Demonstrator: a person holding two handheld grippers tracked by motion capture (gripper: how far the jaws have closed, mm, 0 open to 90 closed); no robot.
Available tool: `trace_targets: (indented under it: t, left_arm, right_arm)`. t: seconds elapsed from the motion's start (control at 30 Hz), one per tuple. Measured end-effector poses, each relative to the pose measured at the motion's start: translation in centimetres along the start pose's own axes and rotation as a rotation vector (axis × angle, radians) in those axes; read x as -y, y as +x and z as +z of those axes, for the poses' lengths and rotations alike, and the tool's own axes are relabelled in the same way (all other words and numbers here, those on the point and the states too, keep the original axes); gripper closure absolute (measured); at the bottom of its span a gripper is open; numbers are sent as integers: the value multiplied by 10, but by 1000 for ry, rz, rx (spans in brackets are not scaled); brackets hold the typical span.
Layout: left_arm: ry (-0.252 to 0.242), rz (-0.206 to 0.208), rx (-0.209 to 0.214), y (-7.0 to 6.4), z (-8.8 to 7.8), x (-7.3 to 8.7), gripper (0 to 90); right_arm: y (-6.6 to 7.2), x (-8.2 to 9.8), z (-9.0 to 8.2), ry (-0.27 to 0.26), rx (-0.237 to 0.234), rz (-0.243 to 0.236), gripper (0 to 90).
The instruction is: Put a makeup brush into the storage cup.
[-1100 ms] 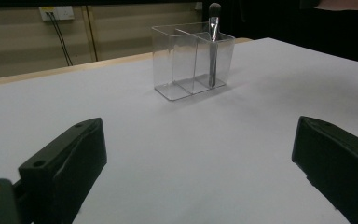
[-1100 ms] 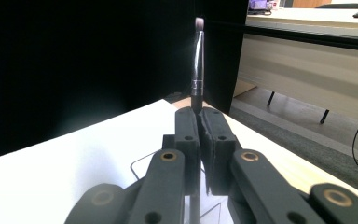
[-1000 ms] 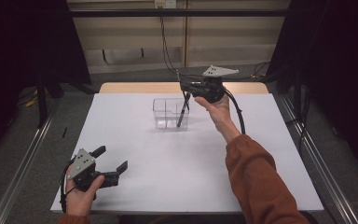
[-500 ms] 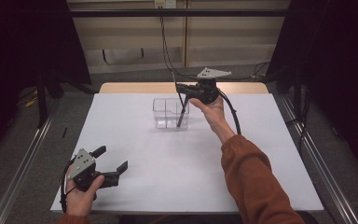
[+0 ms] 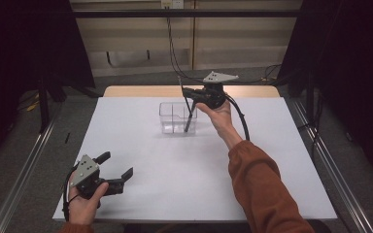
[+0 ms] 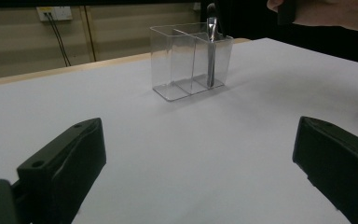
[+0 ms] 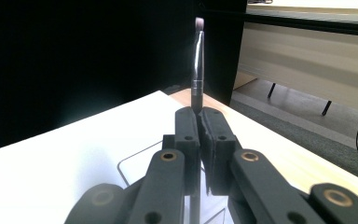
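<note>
A clear divided container (image 5: pixel 172 118) stands on the white table (image 5: pixel 272 160), towards its far side. A slim dark makeup brush (image 5: pixel 188 121) stands nearly upright with its lower end in the container's right-hand compartment. My right gripper (image 5: pixel 187 92) is shut on the brush's handle above the rim. In the right gripper view the brush (image 7: pixel 197 60) rises from between the closed jaws of the right gripper (image 7: pixel 200 116). My left gripper (image 5: pixel 118 163) rests open at the near left of the table, holding nothing. In its own view the left gripper (image 6: pixel 200 140) faces the container (image 6: pixel 182 60) and brush (image 6: pixel 210 51).
The white table sheet ends at a wooden strip (image 5: pixel 141 91) along the far edge. Metal rails (image 5: pixel 26 170) run along both sides of the table. Cables (image 5: pixel 172 43) hang behind the table. The person's orange sleeve (image 5: pixel 262 189) crosses the near right.
The right hand has shifted slightly left with the brush, whose lower end stays in the container. The left gripper has not moved.
</note>
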State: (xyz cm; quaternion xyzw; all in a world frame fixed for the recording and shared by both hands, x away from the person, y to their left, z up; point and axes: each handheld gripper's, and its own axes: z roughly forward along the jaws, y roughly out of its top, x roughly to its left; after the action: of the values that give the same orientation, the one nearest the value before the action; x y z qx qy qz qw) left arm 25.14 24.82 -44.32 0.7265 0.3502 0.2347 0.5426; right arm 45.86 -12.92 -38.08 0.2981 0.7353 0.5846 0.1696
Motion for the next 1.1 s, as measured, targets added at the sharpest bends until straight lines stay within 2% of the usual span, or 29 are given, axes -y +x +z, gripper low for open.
trace_targets:
  t: [0.6, 1.1]
  left_arm:
    - [3, 0, -2, 0, 0, 0, 26]
    - [4, -1, -5, 0, 0, 0, 26]
  right_arm:
    - [-4, 7, -1, 7, 9, 6, 864]
    - [-5, 23, -6, 7, 14, 32, 863]
